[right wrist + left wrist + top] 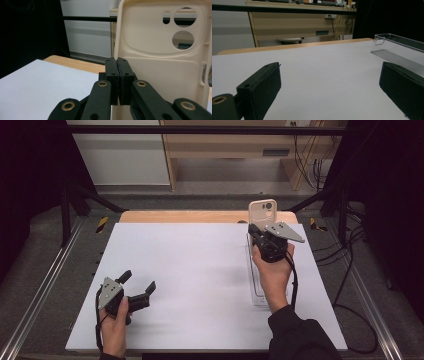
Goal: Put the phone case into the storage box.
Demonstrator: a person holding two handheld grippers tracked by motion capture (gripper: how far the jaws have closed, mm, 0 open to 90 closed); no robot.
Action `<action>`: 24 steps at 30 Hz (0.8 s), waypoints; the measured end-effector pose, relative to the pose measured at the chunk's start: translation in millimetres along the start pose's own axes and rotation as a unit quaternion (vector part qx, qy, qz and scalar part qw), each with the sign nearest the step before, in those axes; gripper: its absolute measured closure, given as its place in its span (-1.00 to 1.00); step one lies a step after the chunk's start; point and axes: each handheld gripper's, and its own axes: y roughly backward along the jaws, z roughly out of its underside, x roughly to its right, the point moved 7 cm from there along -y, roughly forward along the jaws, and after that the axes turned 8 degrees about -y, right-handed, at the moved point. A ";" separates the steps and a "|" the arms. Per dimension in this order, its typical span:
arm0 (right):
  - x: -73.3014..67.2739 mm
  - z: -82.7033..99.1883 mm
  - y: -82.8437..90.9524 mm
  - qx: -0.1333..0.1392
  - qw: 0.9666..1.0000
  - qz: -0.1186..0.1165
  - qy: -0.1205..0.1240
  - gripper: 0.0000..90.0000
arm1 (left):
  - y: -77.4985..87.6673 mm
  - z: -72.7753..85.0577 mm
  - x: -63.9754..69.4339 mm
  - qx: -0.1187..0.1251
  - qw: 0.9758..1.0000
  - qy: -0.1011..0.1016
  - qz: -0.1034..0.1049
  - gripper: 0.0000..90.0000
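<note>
A: Phone case (160, 57), cream, camera cutouts at the top. Where is it relative to the fingers?

B: Pinched at its edge by the right gripper (117, 72). The fingers (111, 75) are pressed together on the case's side wall, and the rest of the case stands upright above and to one side of them. In the high view the case (262, 212) rises straight up past the fingertips of the right gripper (256, 231).

A: Why an edge grip?

B: My guess is a thin shell gives only the rim to clamp. Held upright, it stays narrow enough to slide into something slim.

A: Meaning the clear tray?

B: Likely. The clear tray (256, 280) lies on the worktop (190, 280) under and behind the right hand (272, 272), long side running away from the person. The case is up in the air above its far end, not in it, not touching it.

A: Left side?

B: The left gripper (137, 287) is held low over the worktop, well apart from the case, with its fingers (260, 85) spread wide and nothing between them. The clear tray (397, 47) sits beyond its far finger. It looks parked, out of the way, maybe ready to steady the tray.

A: Risk?

B: With an edge pinch, the case could pivot.
</note>
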 end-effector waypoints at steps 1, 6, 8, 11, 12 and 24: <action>2.9 -0.7 0.3 0.001 1.000 0.002 -0.004 0.97 | 0.1 -0.1 0.3 0.002 1.000 0.003 0.002 -0.92; 16.0 -2.5 -1.1 0.001 1.000 0.006 -0.025 0.97 | 0.5 1.1 1.6 -0.004 1.000 -0.007 -0.006 -0.92; 18.8 -2.5 -2.2 0.001 0.999 0.007 -0.031 0.97 | -0.4 1.5 4.0 -0.006 1.000 -0.009 -0.005 -0.92; 22.2 -1.9 -4.5 -0.001 0.999 0.010 -0.038 0.97 | -1.5 1.8 7.9 -0.009 1.000 -0.021 -0.002 -0.92; 23.0 -1.2 -5.4 -0.003 0.999 0.013 -0.036 0.97 | -1.9 1.8 9.0 -0.010 1.000 -0.024 -0.002 -0.92; 32.6 -0.3 -9.0 -0.007 0.999 0.024 -0.035 0.97 | 1.9 0.5 7.0 -0.006 1.000 -0.026 -0.003 -0.92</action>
